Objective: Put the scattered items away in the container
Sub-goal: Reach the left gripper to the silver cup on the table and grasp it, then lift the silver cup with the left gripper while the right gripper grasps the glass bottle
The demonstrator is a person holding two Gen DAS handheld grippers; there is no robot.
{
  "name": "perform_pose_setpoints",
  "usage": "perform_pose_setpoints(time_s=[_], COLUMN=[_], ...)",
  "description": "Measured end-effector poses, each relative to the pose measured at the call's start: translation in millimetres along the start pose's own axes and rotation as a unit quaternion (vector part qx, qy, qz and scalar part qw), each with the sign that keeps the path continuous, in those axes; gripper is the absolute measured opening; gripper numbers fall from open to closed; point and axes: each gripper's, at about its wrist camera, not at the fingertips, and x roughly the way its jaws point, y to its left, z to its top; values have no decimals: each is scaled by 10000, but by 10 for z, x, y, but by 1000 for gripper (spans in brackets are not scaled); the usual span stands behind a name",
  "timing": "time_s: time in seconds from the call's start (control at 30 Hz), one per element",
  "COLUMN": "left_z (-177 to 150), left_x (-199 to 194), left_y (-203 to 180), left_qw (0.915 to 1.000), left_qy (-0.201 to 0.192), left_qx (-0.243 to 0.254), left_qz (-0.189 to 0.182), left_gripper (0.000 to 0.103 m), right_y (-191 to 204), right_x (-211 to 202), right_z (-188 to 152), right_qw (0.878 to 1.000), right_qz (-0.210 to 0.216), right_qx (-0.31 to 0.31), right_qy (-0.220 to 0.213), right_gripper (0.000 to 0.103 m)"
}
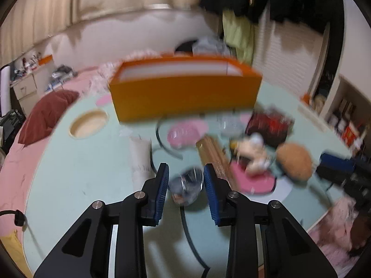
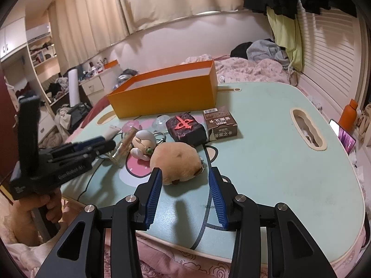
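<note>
**Holding a small clear item in my left gripper, with the orange box straight ahead**

Carrying is the step I judge to be in hand. My left gripper has its two blue pads pressed against a small clear plastic item; the picture is blurred, so I cannot say what is inside it. The orange box, the container for the tidy-up, lies directly ahead of this gripper and beyond the clutter, its long side turned across my line of travel. So the move I expect is forward and up over the near wall.

My right gripper is spread wide and holds nothing. The tan plush toy sits on the pale green table just beyond its tips, between them. Behind the toy are a small doll, a dark block with a red mark and a brown carton, then the box further back and slightly left.
</note>
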Motion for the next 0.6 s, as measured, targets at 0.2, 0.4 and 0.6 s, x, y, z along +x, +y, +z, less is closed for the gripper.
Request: perform_pose_setpoints(time_s=[0.2, 0.4, 0.6], left_z=[-63, -114, -111], left_x=[51, -100, -494], left_y=[12, 45, 188], left_qw=[9998, 9980, 9922], left_qy=[-153, -553, -1152], left_qx=[-71, -132, -290], left_qz=[-57, -267, -381], left_gripper=[29, 29, 29], right_y=[-2, -15, -64], right_x=[-36, -88, -173], right_z=[2, 28, 94], right_qw=[10000, 9996, 9989], right_qz=[-43, -90, 22], right_qx=[6, 11, 138], right_qy=[-89, -255, -441], right_gripper=[41, 41, 41])
